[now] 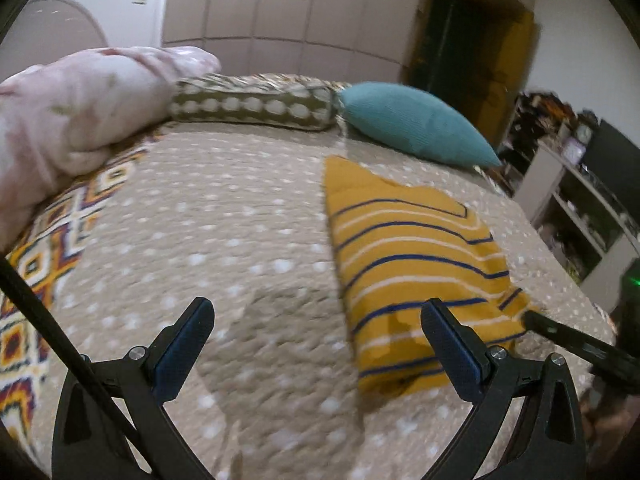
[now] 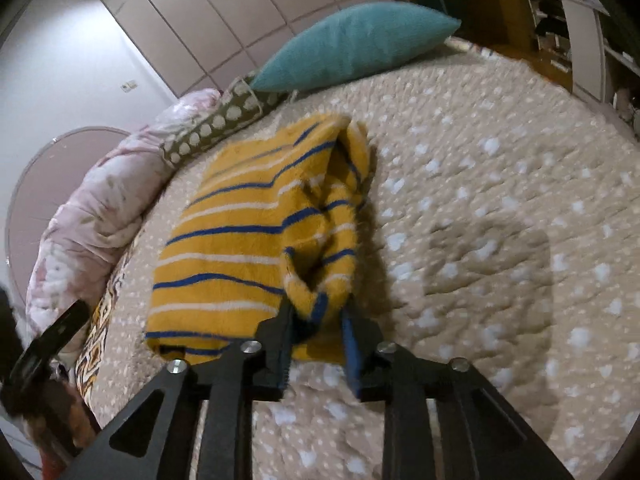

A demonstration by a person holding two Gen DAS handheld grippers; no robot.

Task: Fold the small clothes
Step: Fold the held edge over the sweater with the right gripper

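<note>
the yellow striped garment [image 2: 256,236] lay folded on the spotted beige bedspread [image 2: 480,208], with blue and white stripes running across it. in the right wrist view it filled the middle, reaching from about 12 o'clock down to the fingers at 6 o'clock. the right gripper [image 2: 318,320] had its jaws nearly closed on a bunched edge of the garment, the cloth lifting in a ridge up from the pinch. in the left wrist view the garment [image 1: 412,256] sat toward 3 o'clock, and the right gripper's tip [image 1: 536,320] touched its near corner at about 4 o'clock.

the left gripper [image 1: 316,328] had its jaws spread wide with nothing between them, over bare bedspread [image 1: 224,240] just left of the garment; its right finger [image 1: 452,348] overlapped the garment's near edge in the picture, though contact could not be told.

a teal pillow [image 1: 412,124] lay at 1 o'clock beyond the garment, a brown dotted bolster [image 1: 252,108] at 12 o'clock, and a pink quilt [image 1: 76,120] at 10 o'clock. a patterned blanket [image 1: 48,248] ran along the bed at 9 o'clock.
</note>
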